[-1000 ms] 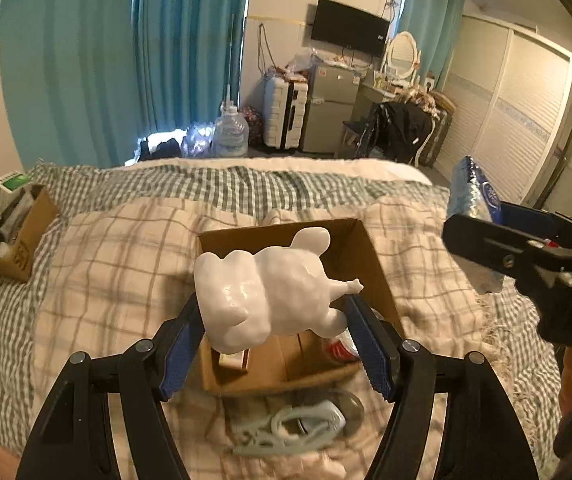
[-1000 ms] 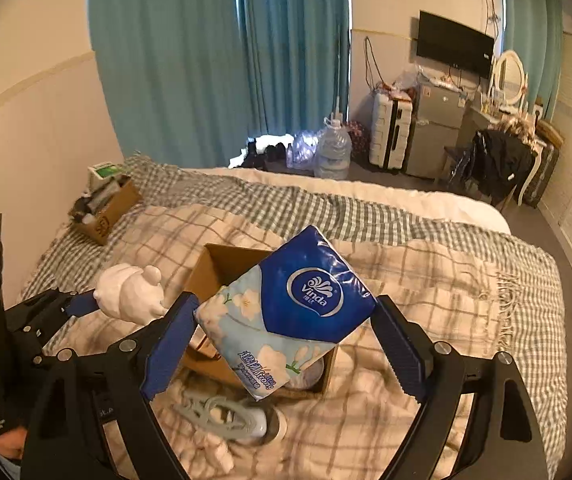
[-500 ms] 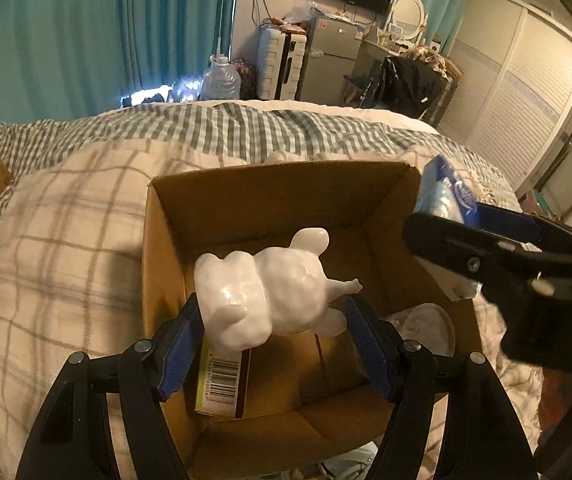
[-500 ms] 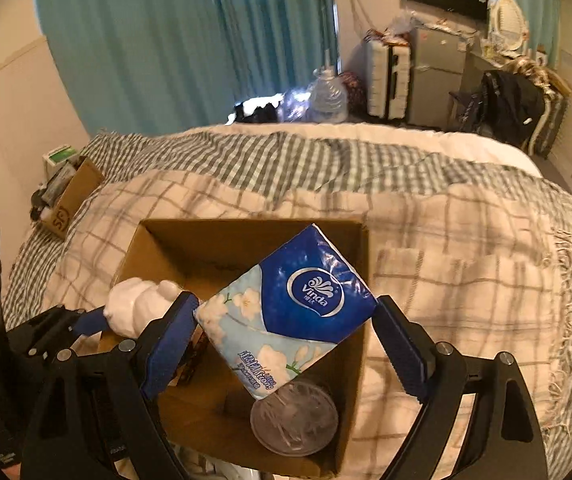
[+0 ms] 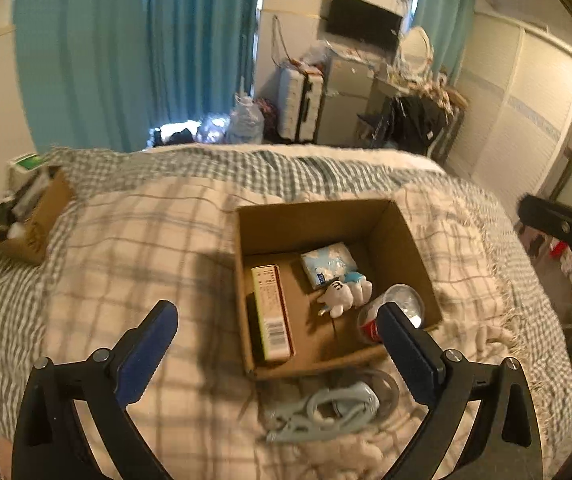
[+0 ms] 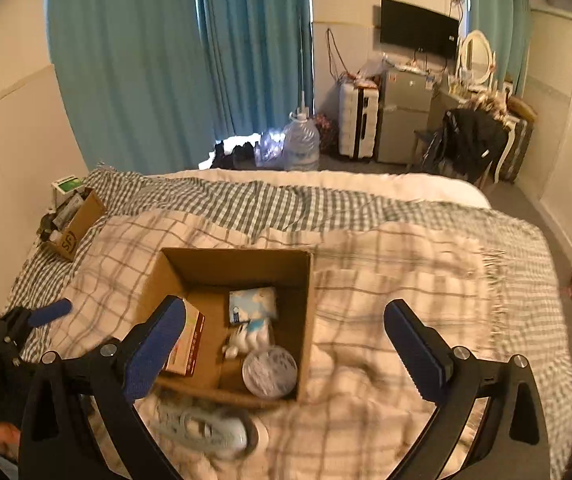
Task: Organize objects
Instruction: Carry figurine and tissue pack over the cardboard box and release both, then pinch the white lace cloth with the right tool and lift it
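An open cardboard box (image 5: 410, 240) (image 6: 306, 280) sits on the checked bed cover. Inside lie a white plush toy (image 5: 342, 292) (image 6: 246, 336), a blue tissue pack (image 5: 328, 262) (image 6: 252, 302), a long carton (image 5: 272, 312) (image 6: 188, 340) and a clear-lidded cup (image 5: 396, 312) (image 6: 270, 366). My left gripper (image 5: 278, 340) is open and empty above the box's near left side. My right gripper (image 6: 286, 340) is open and empty above the box's near edge.
A pale blue clip hanger (image 5: 326, 408) (image 6: 202, 428) lies on the blanket just in front of the box. A smaller box of items (image 5: 30, 216) (image 6: 72, 220) sits at the bed's far left. Furniture and a water jug (image 6: 300, 140) stand beyond the bed.
Both grippers have opened and pulled back up from the box. The plush toy and the tissue pack, held before, now lie inside the box.
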Available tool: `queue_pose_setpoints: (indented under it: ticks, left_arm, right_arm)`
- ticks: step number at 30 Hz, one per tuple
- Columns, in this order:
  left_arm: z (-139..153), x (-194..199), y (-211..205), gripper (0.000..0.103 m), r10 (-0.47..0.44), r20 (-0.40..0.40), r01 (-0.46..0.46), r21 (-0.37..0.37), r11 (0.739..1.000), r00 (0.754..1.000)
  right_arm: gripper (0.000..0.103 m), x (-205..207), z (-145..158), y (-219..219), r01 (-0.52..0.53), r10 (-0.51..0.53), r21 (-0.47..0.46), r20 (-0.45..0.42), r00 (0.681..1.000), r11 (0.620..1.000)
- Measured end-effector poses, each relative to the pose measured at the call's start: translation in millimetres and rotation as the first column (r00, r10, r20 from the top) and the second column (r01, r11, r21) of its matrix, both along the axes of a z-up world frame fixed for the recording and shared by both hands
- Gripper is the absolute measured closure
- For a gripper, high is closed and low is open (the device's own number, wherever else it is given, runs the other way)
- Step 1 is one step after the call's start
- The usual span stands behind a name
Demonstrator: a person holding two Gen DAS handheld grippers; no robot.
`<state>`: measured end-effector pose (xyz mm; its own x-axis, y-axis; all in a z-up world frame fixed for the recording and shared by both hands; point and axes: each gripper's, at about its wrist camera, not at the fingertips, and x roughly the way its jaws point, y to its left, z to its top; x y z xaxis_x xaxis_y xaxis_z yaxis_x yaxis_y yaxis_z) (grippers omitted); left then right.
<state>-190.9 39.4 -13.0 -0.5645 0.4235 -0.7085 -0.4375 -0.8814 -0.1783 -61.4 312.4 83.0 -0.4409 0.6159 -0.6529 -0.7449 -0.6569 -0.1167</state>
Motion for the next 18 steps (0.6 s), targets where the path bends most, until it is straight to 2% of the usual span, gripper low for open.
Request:
queue_pose_setpoints:
  ticks: [4,8,13,16,18]
  left_arm:
    - [12.0,28.9,-29.8,0.0,0.055,-0.007,-0.055,0.038,0.998,0.998]
    - [8.8,59.3,-56.6,0.0,0.109,-0.046,-0.107,0.044,0.993,0.993]
    - [-18.1,78.4,-72.6,0.0,0.143,-0.03,-0.143,0.001,0.99,0.989]
    - [-39.8,88.3,-76.3,0.0,0.177,-0.035,-0.177,-0.018,0.984,0.984]
    - [-56.3,95.4,-79.0,0.0,0.199,-0.042,-0.2,-0.014,0.98,0.979]
  right_arm:
    - [0.003,18.0,7.2,-41.4,-0.018,0.016,0.047,0.035,0.999,0.999]
    - [0.003,31.5,-9.5,-76.4,-0.038,0.036,0.046,0.052,0.998,0.998]
    - [0.003,36.2,-57.1,-99.0,-0.047,0.048,-0.003,0.077,0.996,0.999]
    - [0.003,32.3,-88.1,-100.9,-0.05,0.054,-0.065,0.074,0.996,0.997]
    - [0.003,25.0,-119.7,-97.3,-0.036,0.049,-0.131,0.102,0.994,0.991]
